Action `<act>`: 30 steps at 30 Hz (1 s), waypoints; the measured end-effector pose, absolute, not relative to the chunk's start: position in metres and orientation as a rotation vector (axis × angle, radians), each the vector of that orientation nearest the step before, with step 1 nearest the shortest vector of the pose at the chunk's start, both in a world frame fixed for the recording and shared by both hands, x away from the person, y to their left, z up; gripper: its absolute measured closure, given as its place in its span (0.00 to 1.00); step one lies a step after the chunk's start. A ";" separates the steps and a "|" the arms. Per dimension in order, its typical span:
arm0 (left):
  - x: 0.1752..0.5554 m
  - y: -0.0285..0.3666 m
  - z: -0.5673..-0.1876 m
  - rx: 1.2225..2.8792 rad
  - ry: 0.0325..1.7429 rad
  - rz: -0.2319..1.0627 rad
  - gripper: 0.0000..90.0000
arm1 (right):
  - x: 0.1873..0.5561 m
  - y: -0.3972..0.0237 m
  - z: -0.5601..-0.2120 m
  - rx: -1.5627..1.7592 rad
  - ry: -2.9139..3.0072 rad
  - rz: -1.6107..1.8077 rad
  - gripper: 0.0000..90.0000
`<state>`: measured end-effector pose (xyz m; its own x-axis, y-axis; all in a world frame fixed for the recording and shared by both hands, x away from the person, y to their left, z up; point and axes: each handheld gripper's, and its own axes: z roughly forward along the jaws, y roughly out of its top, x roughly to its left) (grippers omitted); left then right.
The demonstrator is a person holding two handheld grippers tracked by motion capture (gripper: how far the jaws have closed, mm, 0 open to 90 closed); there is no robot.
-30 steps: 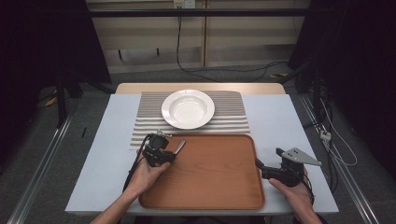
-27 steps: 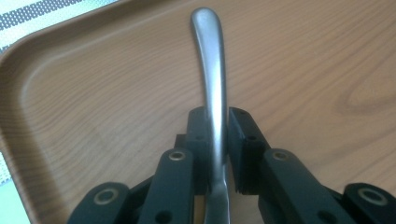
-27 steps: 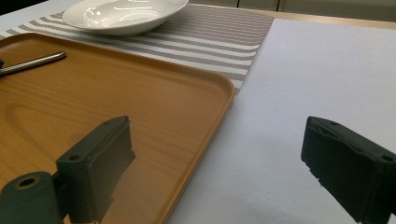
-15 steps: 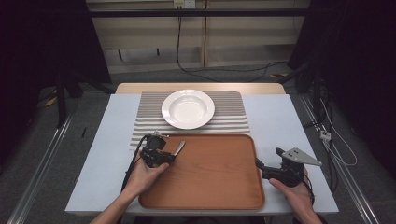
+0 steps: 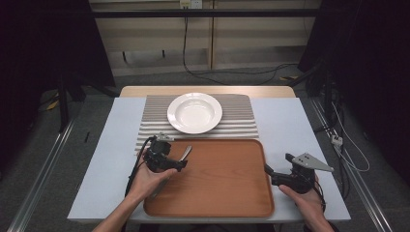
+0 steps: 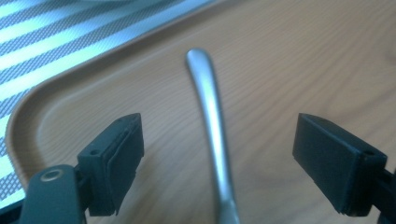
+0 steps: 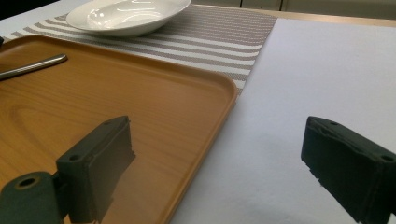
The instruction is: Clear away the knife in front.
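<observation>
Jaws of the left gripper (image 6: 219,158) stand apart astride a metal utensil handle (image 6: 212,116) lying flat on the wooden tray (image 5: 227,183); the right gripper (image 7: 233,172) is also spread, at the tray's right rim. Thin, stiff and probably slippery, the handle wants pinching mid-shaft.

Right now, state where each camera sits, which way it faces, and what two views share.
High view: above the person's side, looking forward and down on the table; both forearms, left gripper, right gripper.
Left gripper view: between open jaws, onto the metal handle on the wooden tray.
Right gripper view: across the tray's corner toward the white plate.
Shared: tray, handle.
</observation>
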<state>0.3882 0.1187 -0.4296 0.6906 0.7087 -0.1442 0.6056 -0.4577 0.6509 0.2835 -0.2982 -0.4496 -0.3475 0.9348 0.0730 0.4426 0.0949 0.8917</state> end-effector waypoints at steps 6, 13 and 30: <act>0.382 0.118 -0.424 2.176 0.936 0.235 0.20 | 0.282 -0.298 -0.449 1.347 1.845 1.206 0.09; 0.374 0.111 -0.420 2.169 0.816 0.286 0.36 | 0.282 -0.297 -0.448 1.343 1.846 1.201 0.10; 0.378 0.092 -0.442 2.262 0.831 0.187 1.00 | 0.281 -0.297 -0.447 1.336 1.847 1.197 0.10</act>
<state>0.3777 0.0919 -0.4423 0.7827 0.6141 -0.1013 0.5115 -0.5418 0.6669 0.2811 -0.2965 -0.4474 -0.3471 0.9359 0.0595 0.4370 0.1053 0.8933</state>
